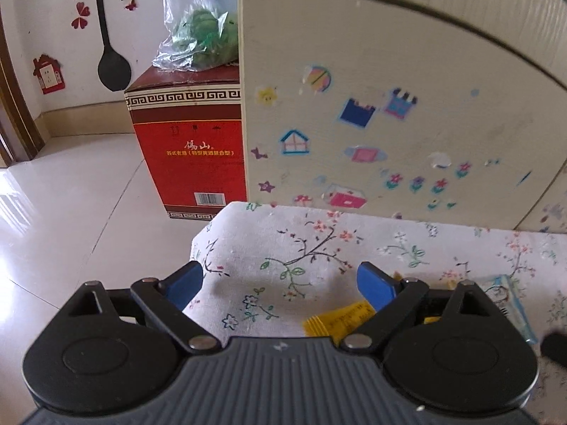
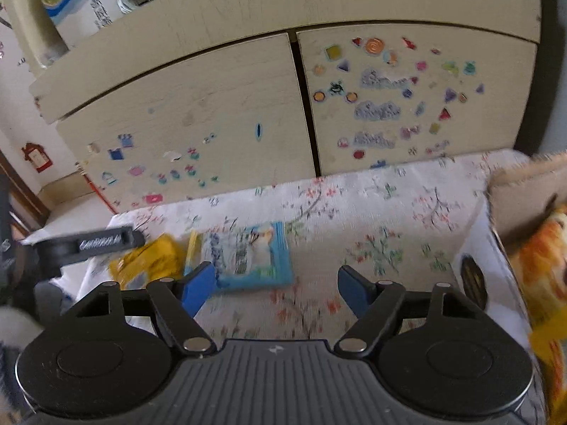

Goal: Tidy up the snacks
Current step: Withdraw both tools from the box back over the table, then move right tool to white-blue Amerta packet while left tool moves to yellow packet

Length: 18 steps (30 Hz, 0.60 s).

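two snack packets are lying on the floral cloth that is covering the low surface in front of the cream cabinet. the blue packet is sitting flat near the middle of the cloth, and the yellow packet is lying just beside it on the left, close to the cloth's left edge.

the right gripper is hovering over the near part of the cloth with its blue fingers spread apart and gripping nothing; its left finger is overlapping the near left corner of the blue packet in the picture, though the blur is keeping me from telling whether they are touching. a cardboard box holding orange and yellow bags is standing at the far right.

the left gripper is pointing down at the left end of the cloth, fingers released wide with nothing between them. the yellow packet is showing just under its right finger, and the blue packet is lying further right. a red carton with a plastic bag on top is standing on the tiled floor, left of the cabinet.
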Available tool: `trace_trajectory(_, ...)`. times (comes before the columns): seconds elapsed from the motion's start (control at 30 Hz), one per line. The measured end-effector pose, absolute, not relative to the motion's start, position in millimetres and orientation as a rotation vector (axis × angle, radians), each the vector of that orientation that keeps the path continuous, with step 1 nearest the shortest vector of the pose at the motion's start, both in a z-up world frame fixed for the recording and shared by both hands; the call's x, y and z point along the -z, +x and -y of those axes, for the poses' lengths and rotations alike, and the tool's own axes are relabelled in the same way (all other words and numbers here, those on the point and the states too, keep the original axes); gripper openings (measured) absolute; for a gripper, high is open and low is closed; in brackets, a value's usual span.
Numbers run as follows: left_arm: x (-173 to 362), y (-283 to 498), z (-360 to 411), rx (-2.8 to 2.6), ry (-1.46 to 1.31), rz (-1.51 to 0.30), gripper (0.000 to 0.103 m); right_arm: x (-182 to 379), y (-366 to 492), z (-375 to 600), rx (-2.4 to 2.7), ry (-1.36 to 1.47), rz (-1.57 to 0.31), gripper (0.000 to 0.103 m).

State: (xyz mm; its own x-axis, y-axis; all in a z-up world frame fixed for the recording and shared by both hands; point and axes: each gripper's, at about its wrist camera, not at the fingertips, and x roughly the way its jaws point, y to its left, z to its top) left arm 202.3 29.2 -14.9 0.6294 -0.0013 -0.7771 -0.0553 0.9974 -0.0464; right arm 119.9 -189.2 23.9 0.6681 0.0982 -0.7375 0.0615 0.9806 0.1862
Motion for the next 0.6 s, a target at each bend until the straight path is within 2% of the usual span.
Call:
trace_trajectory(0.43, 17.3, 181.2, -25.6, 0.029, 0.076, -0.869, 0.099, 4.8, 175.3, 161.8, 0.007, 0.143, -0.854, 0.084)
trace_trajectory(0.6, 13.1, 169.2, -27.3, 0.03, 0.101, -0.889, 0.099, 0.0, 158.4, 165.3, -0.054, 0.08, -0.899, 0.076)
